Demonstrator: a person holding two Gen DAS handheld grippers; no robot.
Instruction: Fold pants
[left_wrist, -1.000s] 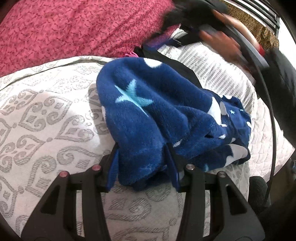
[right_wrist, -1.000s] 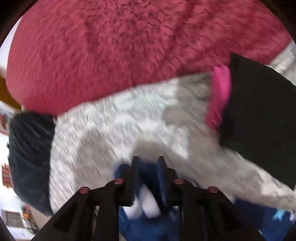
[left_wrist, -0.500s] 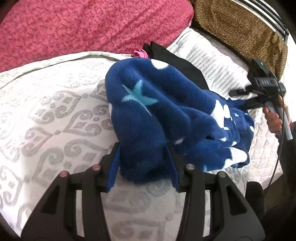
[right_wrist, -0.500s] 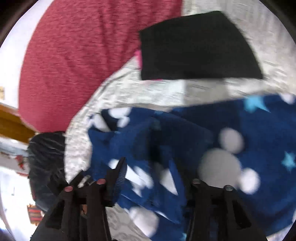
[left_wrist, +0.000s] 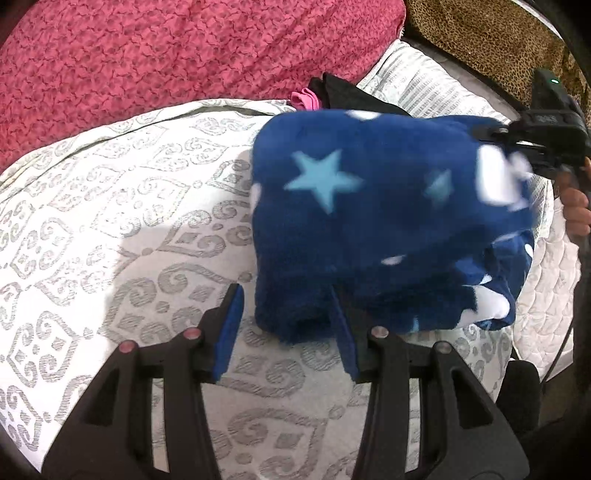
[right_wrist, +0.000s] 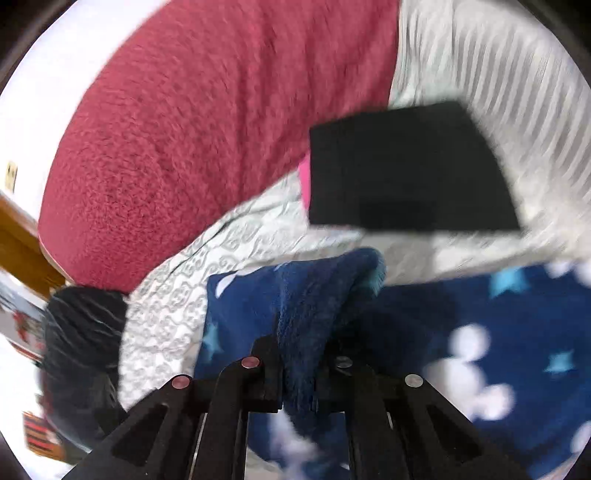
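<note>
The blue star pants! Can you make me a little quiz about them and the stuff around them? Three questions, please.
1. True or false: the pants are over a wooden floor.
2. What colour is the big star on them? A red, B light blue, C yellow.
3. Fill in: a ___ cloth peeks out beside the folded black cloth.

Key: 1 false, they are over the patterned mattress. 2 B. 3 pink, the pink cloth.
</note>
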